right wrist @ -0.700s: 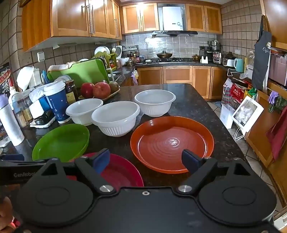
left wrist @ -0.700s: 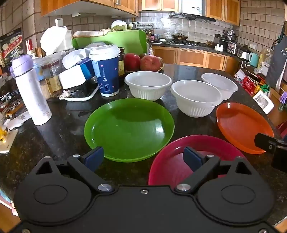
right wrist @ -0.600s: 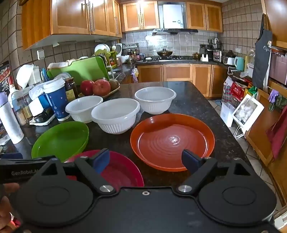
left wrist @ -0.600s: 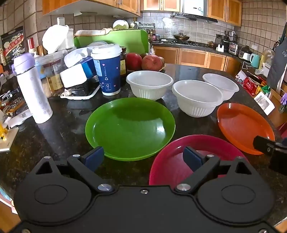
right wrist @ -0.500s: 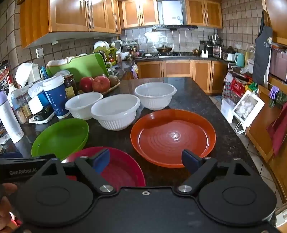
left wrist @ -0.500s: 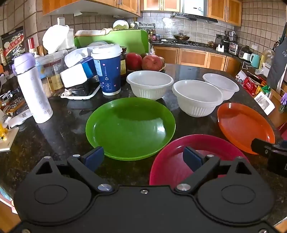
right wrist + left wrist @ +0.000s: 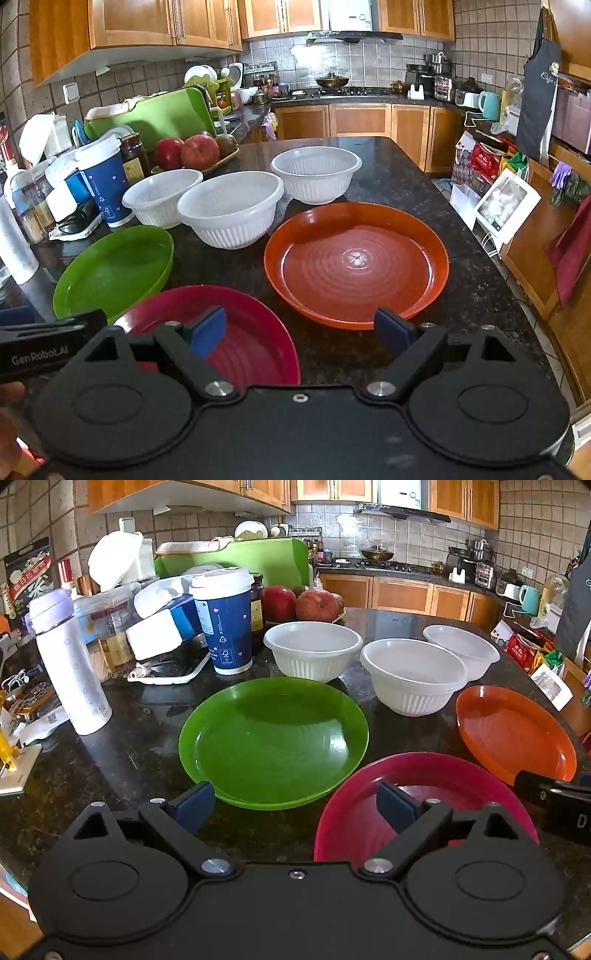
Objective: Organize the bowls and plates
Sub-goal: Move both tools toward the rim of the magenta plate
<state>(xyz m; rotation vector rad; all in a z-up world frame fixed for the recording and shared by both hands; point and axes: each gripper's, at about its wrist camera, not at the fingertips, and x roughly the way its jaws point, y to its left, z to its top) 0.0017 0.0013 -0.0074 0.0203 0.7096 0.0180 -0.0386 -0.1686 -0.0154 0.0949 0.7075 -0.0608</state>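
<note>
left wrist view first: the left gripper (image 7: pixel 295 805) hangs over the near edge of the dark stone counter (image 7: pixel 129 746) with its jaws spread wide and nothing between them. the green plate (image 7: pixel 273 738) sits right ahead, flat on the counter. the red plate (image 7: pixel 424 801) is nearer and to the right, partly under the right blue pad. the orange plate (image 7: pixel 513 731) is further right, apart from the other two. behind the plates there's a row of three white bowls, all upright: the left bowl (image 7: pixel 314 650), the middle bowl (image 7: pixel 412 674) and the far bowl (image 7: pixel 461 650). a blue paper cup (image 7: pixel 225 622) and a lilac bottle (image 7: pixel 70 661) stand off to the left in the clutter (lots of stuff back there, can't make out half of it).

right wrist view: the right gripper (image 7: pixel 299 330) is also released, jaws wide, empty. the orange plate (image 7: pixel 356 264) is dead ahead, just past the fingertips. the red plate (image 7: pixel 236 332) lies lower left, under the left pad. the green plate (image 7: pixel 114 269) is further left. the three bowls sit behind, the middle bowl (image 7: pixel 231 208) nearest the orange plate. the other gripper's black body pokes in at the lower left edge.
</note>
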